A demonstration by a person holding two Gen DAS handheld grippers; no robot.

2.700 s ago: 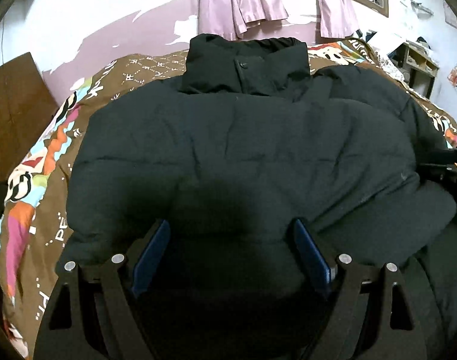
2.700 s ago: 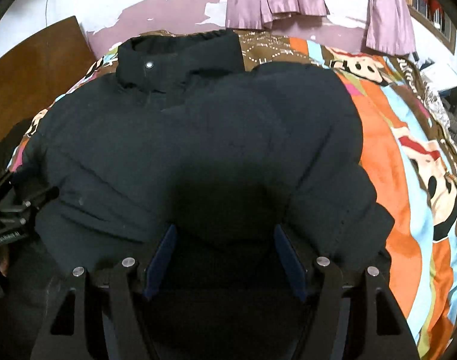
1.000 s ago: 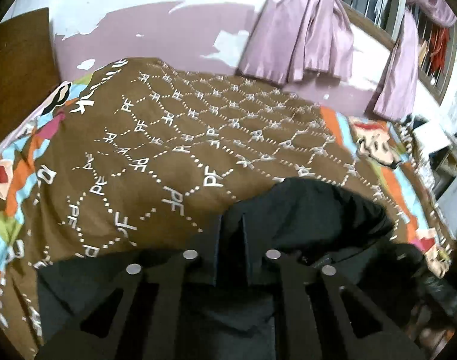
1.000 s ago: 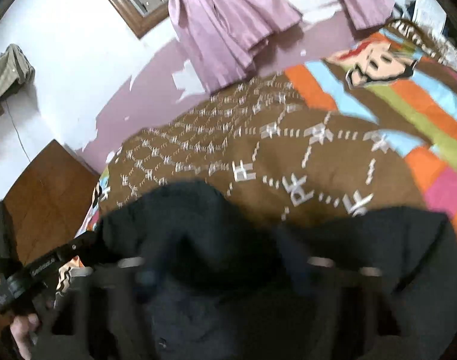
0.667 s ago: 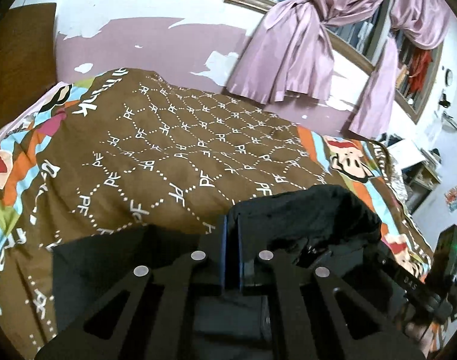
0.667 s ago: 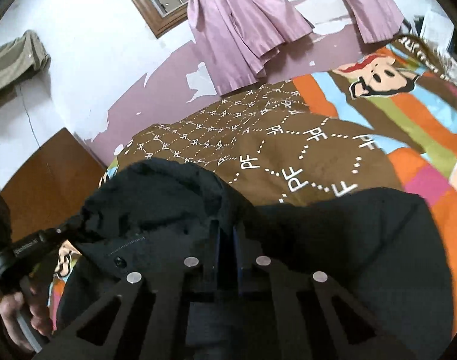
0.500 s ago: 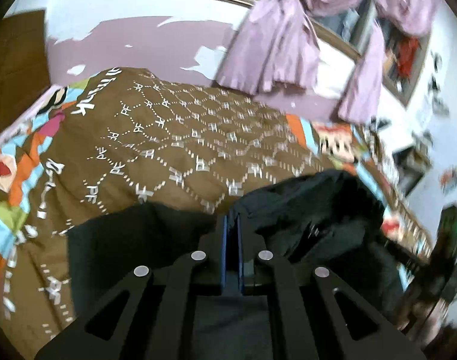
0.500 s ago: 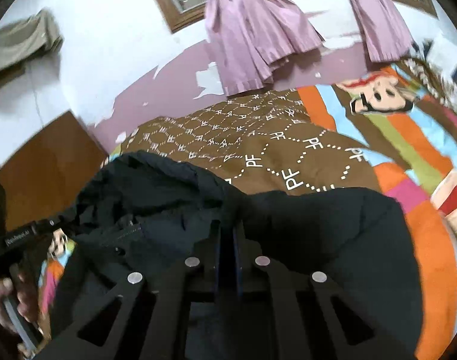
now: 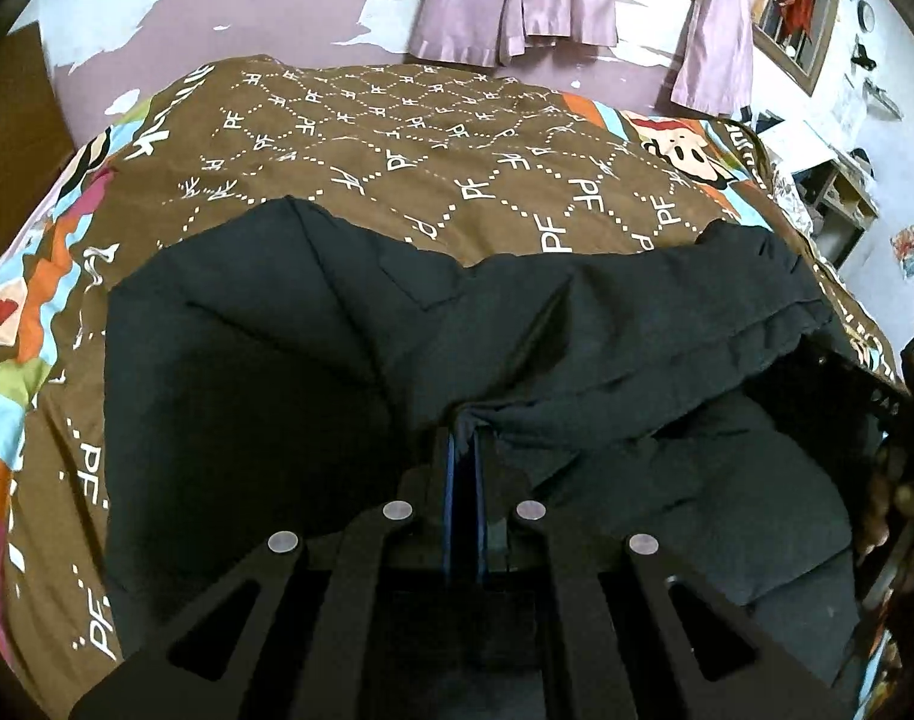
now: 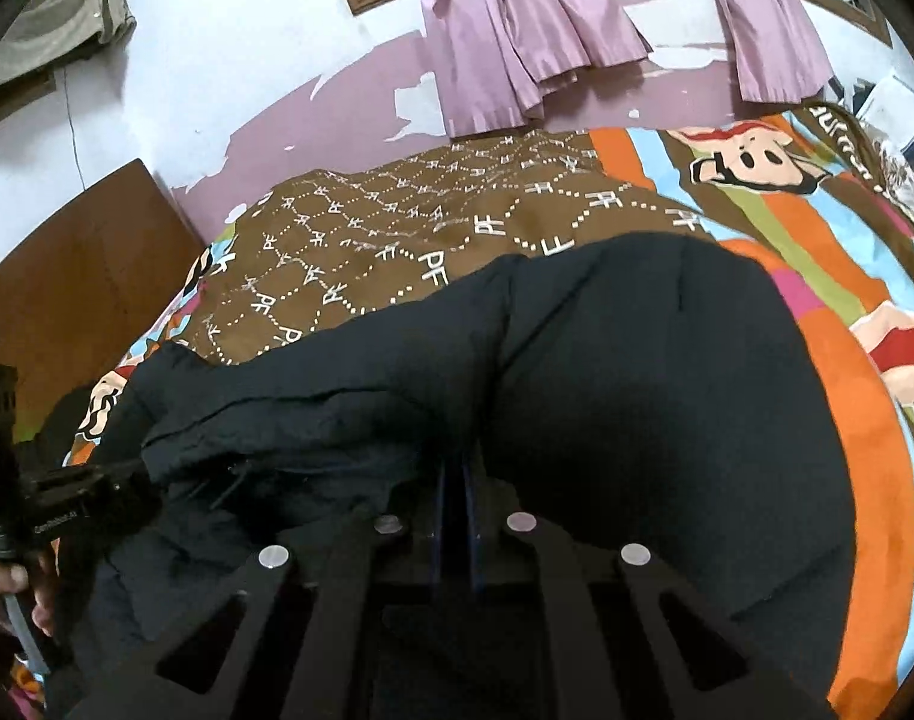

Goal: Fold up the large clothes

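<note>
The black puffer jacket is lying across the lower and middle part of the left wrist view, spread over a patterned bedspread whose brown, white-dotted section is filling the upper middle of the frame. The left gripper is sitting at the bottom centre with its blue-lined fingers pressed together on a pinch of the jacket's fabric — creases are fanning out from that spot toward the upper right, where a folded-over layer is draping above a darker part of the garment. At the far right edge of this view a dark device is showing, too cut off to identify with certainty.

In the right wrist view the jacket is filling the centre and lower right, bulging in a rounded mass, with its edge running off to the left of the frame. The right gripper is at the bottom centre, its fingers closed tight on the black fabric. At the lower left edge the left gripper is appearing from the side, clamped on the jacket's edge, with a hand holding its handle.

Pink curtains are hanging along the top of the frame against a peeling pink-and-white wall, and a brown wooden panel is standing at the left — beside the bedspread's striped, cartoon-printed part at the right
</note>
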